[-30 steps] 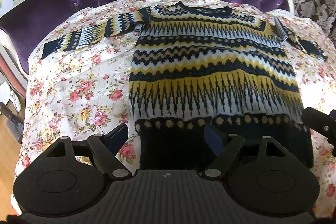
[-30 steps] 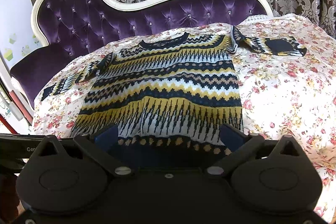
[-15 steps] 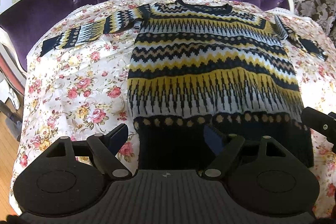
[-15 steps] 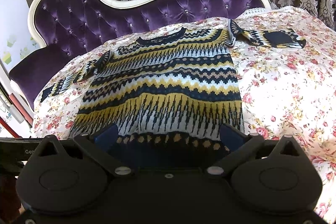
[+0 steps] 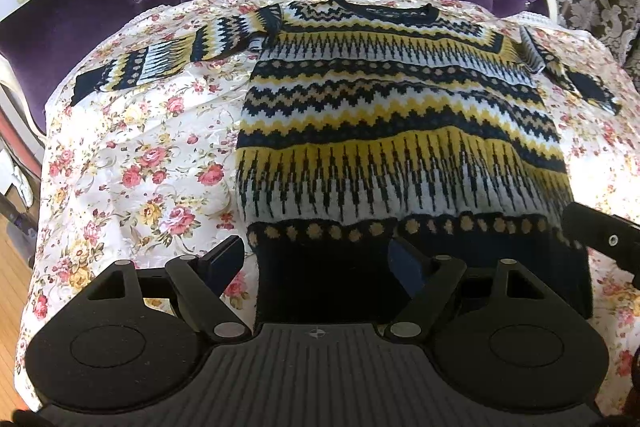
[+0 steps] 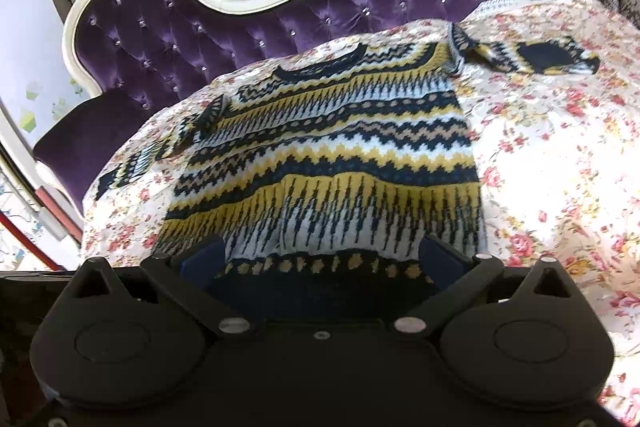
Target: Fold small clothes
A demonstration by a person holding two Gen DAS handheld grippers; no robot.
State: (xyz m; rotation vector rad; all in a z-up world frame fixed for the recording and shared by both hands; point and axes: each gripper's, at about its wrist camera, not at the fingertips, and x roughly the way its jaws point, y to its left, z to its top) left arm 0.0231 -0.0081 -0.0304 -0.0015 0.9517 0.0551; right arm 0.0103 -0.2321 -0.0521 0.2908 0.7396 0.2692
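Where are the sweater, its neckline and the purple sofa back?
sweater (image 5: 400, 131), left wrist view, middle of the body.
neckline (image 5: 384, 11), left wrist view, dark collar band.
purple sofa back (image 6: 168, 39), right wrist view, tufted velvet.

I see a thick, fuzzy knit sweater (image 5: 400, 131) lying on a glossy, satiny floral cloth (image 5: 132, 163); behind it the sofa (image 6: 168, 39) is plush purple velvet, button-tufted, framed in smooth cream-painted wood; both grippers look like matt black plastic
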